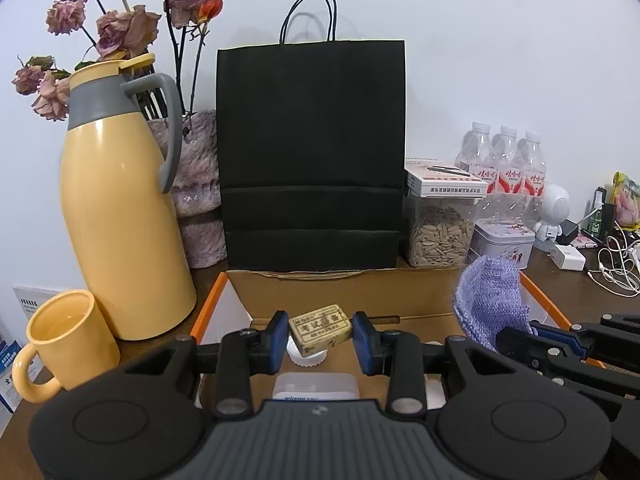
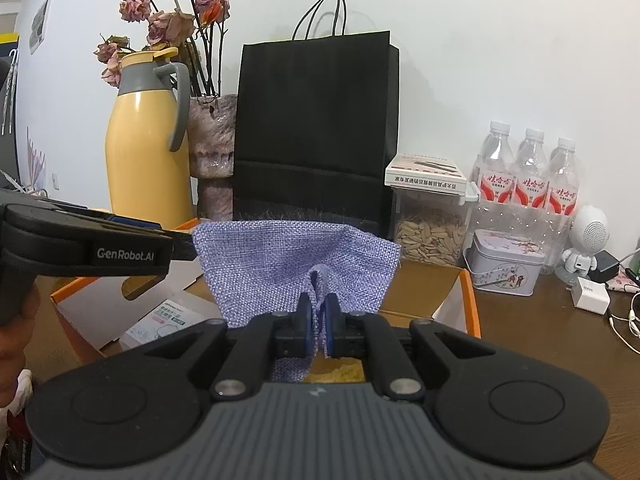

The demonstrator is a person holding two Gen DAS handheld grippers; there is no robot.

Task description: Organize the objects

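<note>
Lilac burlap pouch [image 2: 296, 256] pinched in our right tongs [image 2: 317, 322]; left tongs [image 1: 320, 334] clamp eraser [image 1: 320, 330] above cardboard box [image 1: 344, 292], centre frame. Next: slip eraser into pouch.

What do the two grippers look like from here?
The left gripper and the right gripper look alike: matte black linkage arms with silver pivot pins, blue pads on the fingers, round black discs on either side, and a ribbed grey plate with a small logo in the middle. Seen from the right wrist, the left one's side reads "GenRobot.AI" in white. No cables or sleeves show.
</note>
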